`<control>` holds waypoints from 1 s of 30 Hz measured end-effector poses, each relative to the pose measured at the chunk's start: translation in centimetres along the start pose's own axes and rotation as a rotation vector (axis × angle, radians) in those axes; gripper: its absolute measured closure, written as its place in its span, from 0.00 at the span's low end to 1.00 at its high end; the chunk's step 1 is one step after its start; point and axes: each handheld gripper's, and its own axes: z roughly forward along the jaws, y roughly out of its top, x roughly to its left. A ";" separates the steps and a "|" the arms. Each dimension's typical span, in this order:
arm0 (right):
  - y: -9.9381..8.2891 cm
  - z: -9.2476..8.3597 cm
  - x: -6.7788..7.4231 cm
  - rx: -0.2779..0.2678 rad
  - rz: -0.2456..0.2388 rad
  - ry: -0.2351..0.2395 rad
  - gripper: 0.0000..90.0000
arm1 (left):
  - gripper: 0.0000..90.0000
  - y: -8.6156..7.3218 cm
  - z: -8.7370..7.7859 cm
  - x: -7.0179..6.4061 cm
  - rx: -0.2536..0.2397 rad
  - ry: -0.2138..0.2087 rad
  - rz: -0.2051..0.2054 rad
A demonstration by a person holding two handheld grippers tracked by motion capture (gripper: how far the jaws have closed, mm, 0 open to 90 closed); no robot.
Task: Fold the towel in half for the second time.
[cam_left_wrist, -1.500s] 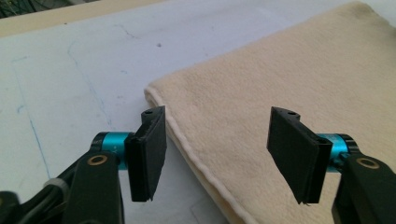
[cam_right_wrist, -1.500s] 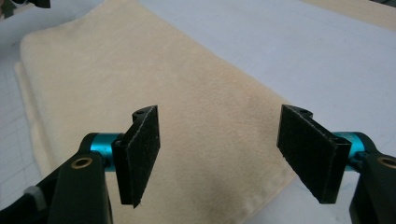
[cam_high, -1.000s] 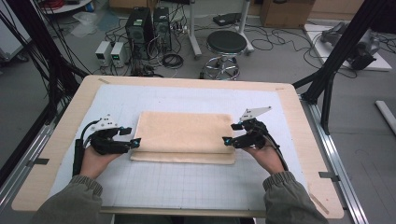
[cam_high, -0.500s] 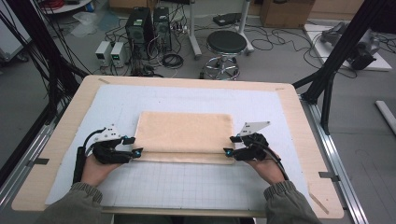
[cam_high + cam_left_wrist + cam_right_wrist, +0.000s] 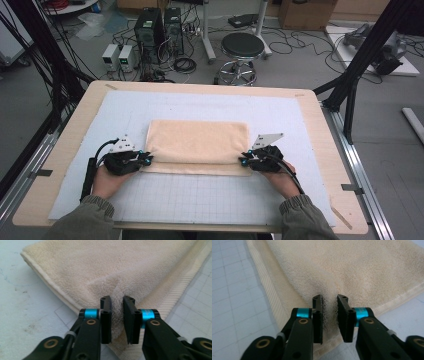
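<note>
A cream towel (image 5: 197, 145), folded into a rectangle, lies flat in the middle of the white grid mat (image 5: 200, 200). My left gripper (image 5: 148, 158) sits at its near left corner, and its jaws have just been closing; they pinch a raised fold of towel (image 5: 117, 315) between the pads. At the near right corner my right gripper (image 5: 242, 161) has also just been closing, and it clamps a bunched ridge of the towel (image 5: 329, 312). Both grippers rest low on the mat, pointing inward toward each other.
The mat covers a wooden table (image 5: 330, 150) with bare borders on all sides. Beyond the far edge stand a black stool (image 5: 242, 47), computer boxes (image 5: 157, 30) and loose cables on the floor. Black frame posts (image 5: 360, 65) rise at both sides.
Both grippers have come down and toward me to the towel's near corners. Their jaws have closed on the cloth, which was flat before and now bunches up between them.
</note>
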 end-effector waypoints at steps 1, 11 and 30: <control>0.1 -0.1 -0.1 -0.003 0.001 0.002 0.88 | 0.89 0.1 -0.1 0.0 -0.002 0.002 0.000; 1.8 -2.8 0.3 -0.068 -0.016 0.015 0.90 | 0.92 1.6 -2.4 -0.4 -0.068 0.021 0.019; 1.4 -2.5 1.7 -0.058 0.013 0.074 0.75 | 0.76 0.6 -2.2 -1.4 -0.041 -0.034 0.002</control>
